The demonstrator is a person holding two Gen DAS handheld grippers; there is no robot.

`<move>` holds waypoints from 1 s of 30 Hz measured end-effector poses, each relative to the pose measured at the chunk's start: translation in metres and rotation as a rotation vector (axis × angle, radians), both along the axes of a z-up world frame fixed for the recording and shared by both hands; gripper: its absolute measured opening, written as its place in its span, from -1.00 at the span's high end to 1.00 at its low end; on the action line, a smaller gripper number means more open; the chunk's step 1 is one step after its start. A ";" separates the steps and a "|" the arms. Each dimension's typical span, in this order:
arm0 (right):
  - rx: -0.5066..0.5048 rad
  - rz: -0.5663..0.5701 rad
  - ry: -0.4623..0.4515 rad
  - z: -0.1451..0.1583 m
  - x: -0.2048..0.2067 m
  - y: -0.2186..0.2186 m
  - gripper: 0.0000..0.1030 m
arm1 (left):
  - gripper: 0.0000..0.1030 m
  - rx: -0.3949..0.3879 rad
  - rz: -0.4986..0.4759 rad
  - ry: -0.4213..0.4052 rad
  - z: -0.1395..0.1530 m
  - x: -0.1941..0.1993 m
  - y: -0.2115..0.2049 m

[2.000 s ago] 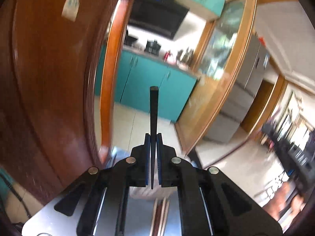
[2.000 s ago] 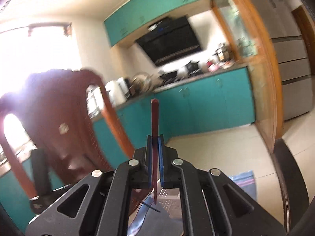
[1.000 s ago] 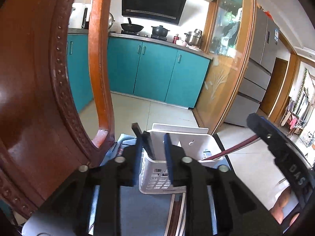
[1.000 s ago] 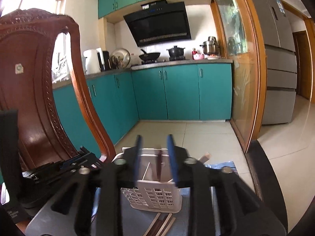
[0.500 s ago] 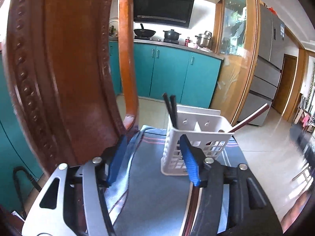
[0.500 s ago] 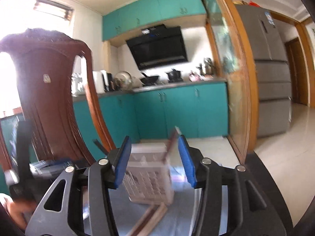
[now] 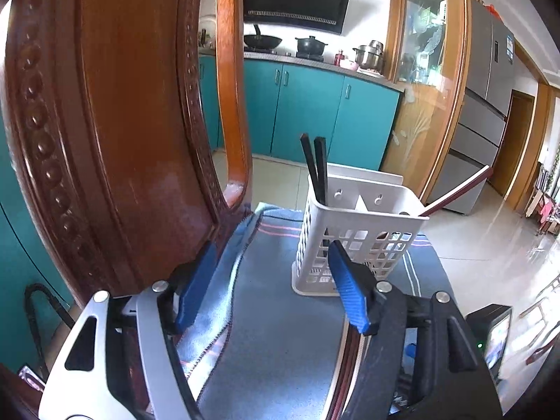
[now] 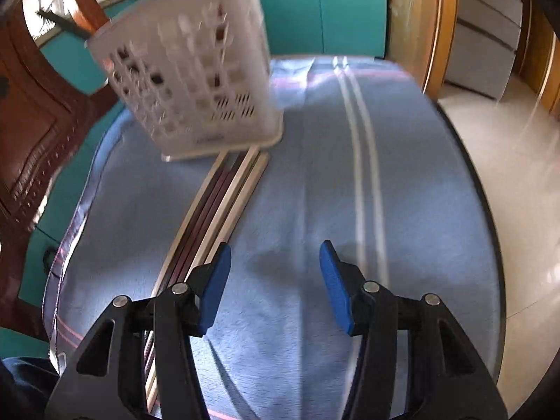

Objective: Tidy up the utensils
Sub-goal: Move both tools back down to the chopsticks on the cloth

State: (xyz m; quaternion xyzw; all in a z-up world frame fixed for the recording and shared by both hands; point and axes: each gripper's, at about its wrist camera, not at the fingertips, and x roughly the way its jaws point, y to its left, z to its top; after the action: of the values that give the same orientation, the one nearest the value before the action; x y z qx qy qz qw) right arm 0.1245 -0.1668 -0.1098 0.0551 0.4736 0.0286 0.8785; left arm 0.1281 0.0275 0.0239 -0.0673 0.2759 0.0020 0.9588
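1. My right gripper (image 8: 274,280) has bare blue cloth (image 8: 402,210) ahead and to its right; wide open lane there.
2. The chopstick bundle (image 8: 217,210) lies just beside its left finger, running up to the white basket (image 8: 196,70).
3. On my left side the wooden chair back (image 7: 122,122) crowds in close; the basket blocks dead ahead.

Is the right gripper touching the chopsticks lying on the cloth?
Cannot tell. In the right wrist view the right gripper is open, its left finger overlapping the chopsticks.

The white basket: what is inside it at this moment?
Inside the white basket stand two black chopsticks at the left and one dark red chopstick leaning right. Their lower ends are mostly hidden by the wall.
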 end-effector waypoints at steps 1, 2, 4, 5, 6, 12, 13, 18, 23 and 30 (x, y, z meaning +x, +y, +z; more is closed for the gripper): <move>-0.058 0.018 -0.006 -0.001 0.000 0.008 -0.02 | -0.30 -0.003 -0.002 0.008 -0.001 0.001 0.000; -0.093 0.033 -0.008 -0.003 0.000 0.015 -0.02 | -0.30 -0.003 -0.002 0.011 -0.001 0.001 0.000; -0.141 0.044 -0.027 -0.004 -0.003 0.024 -0.02 | -0.32 0.001 0.000 0.015 -0.001 0.002 0.001; -0.152 0.048 -0.030 -0.004 -0.003 0.026 -0.02 | -0.33 0.002 0.000 0.017 -0.001 0.002 0.002; -0.160 0.052 -0.031 -0.005 -0.003 0.027 -0.01 | -0.33 0.003 0.000 0.020 -0.002 0.003 0.002; -0.142 0.097 -0.017 -0.003 -0.001 0.031 0.39 | -0.34 0.000 0.001 0.064 -0.009 0.006 0.004; -0.145 0.103 -0.011 -0.002 -0.001 0.033 0.55 | -0.34 -0.005 -0.002 0.069 -0.010 0.006 0.004; -0.125 0.093 0.027 0.002 0.006 0.021 0.85 | -0.34 0.011 -0.026 0.086 -0.014 0.006 0.000; -0.148 0.040 0.036 0.003 0.009 0.000 0.85 | -0.35 0.044 -0.078 0.107 -0.017 0.003 -0.003; 0.051 0.076 0.017 0.009 0.008 0.006 0.45 | -0.45 -0.066 -0.007 0.129 -0.015 0.005 0.028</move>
State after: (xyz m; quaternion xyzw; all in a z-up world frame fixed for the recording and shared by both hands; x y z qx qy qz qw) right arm 0.1322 -0.1608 -0.1003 0.0596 0.4819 0.0737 0.8711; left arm 0.1329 0.0557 0.0087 -0.0975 0.3373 -0.0059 0.9363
